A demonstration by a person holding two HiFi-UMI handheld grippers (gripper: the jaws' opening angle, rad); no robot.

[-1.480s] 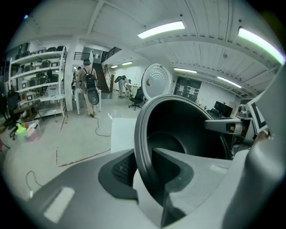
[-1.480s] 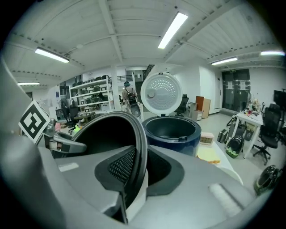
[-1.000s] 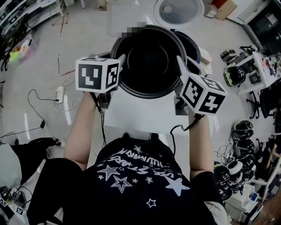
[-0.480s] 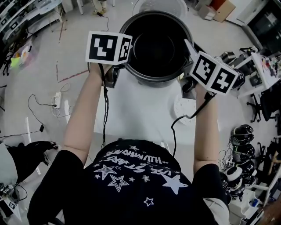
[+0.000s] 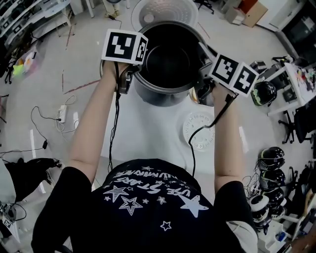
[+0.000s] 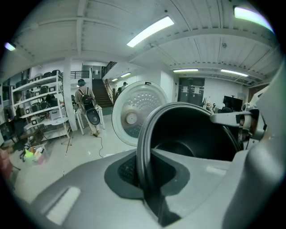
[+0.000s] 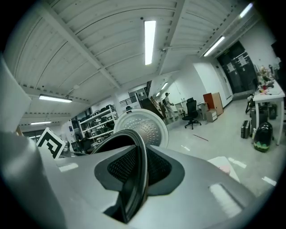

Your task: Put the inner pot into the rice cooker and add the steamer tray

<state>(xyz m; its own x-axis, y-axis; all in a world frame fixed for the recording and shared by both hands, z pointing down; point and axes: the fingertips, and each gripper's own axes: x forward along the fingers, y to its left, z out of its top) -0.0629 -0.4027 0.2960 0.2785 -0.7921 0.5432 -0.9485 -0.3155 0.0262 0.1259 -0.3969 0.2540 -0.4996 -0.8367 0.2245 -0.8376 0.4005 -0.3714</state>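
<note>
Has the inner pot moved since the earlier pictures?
Yes. The inner pot has gone farther from the person along the white table, toward the open rice cooker lid; the steamer tray on the table now shows.

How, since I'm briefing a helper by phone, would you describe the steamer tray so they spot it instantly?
Find the white table before the person, with the inner pot held over it. Below the right gripper in the head view, the steamer tray lies on that table. It is a pale, hole-dotted disc lying flat, unlike the deep pot or the raised cooker lid beyond.
</note>
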